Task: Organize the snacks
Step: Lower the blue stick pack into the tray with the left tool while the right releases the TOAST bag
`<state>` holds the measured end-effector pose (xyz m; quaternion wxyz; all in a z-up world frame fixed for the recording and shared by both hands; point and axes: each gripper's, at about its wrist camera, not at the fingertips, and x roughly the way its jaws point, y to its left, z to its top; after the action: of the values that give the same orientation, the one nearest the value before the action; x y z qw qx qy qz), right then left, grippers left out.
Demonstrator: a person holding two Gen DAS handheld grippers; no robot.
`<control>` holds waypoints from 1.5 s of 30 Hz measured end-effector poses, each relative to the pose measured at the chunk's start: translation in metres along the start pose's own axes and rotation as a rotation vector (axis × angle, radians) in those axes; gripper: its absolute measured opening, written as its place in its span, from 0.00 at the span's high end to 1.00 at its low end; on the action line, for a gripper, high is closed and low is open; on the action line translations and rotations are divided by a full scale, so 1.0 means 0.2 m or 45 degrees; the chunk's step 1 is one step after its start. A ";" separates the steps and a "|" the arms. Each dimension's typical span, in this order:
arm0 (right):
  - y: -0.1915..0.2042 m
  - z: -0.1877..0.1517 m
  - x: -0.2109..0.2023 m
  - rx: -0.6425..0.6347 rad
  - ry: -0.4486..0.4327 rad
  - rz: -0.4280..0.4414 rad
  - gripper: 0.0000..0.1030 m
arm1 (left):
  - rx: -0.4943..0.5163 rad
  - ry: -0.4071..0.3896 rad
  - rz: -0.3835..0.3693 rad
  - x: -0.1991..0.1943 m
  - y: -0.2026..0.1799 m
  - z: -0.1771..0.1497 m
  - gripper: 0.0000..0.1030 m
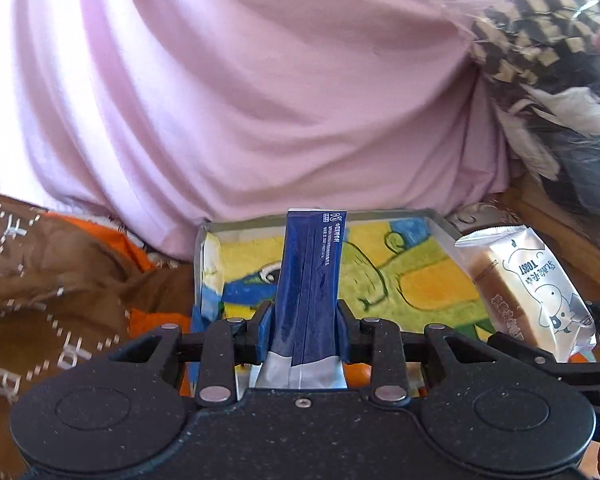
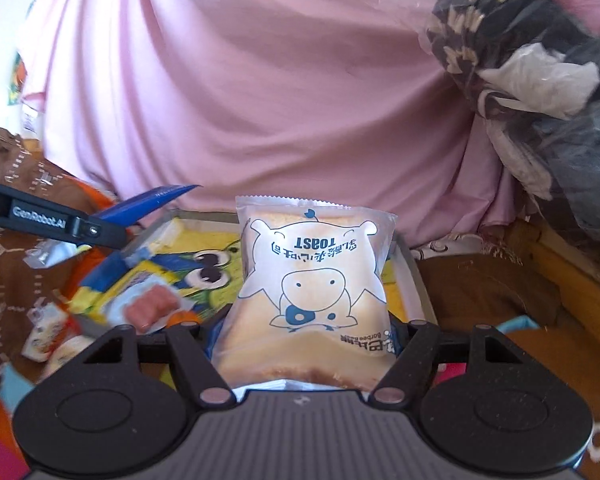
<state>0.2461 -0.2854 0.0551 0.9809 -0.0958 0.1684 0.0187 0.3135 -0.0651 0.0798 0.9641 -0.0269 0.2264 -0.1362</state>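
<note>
A cartoon-printed tray (image 2: 414,280) sits before pink fabric (image 2: 260,80).

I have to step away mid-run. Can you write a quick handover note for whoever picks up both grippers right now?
Left gripper: shut on the blue packet, held over the tray.
Right gripper: shut on the toast pack, also above the tray.
Done: one yellow-and-blue snack pack lies at the tray's left side.
Left: set both held packs down in the tray, then collect the loose snacks on the brown cloth.
</note>
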 end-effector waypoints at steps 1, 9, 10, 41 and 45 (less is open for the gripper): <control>0.00 0.01 0.04 -0.010 0.002 -0.010 0.28 | 0.008 0.000 0.006 0.02 0.00 0.01 0.67; 0.06 0.06 0.28 -0.037 0.044 -0.036 0.28 | -0.020 0.117 0.019 0.27 0.04 0.02 0.67; 0.08 0.05 0.29 -0.056 0.039 -0.046 0.28 | -0.027 0.142 0.029 0.29 0.05 0.01 0.67; 0.07 -0.03 -0.14 0.181 -0.145 -0.040 0.00 | -0.309 0.105 0.111 -0.06 0.16 -0.12 0.07; 0.11 -0.03 -0.32 0.189 -0.195 -0.008 0.00 | -0.323 -0.008 0.117 -0.27 0.17 -0.19 0.04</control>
<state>0.1818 -0.2660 0.0665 0.9953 -0.0216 0.0935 0.0106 0.2589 -0.0168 0.0658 0.9589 -0.1385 0.2397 -0.0622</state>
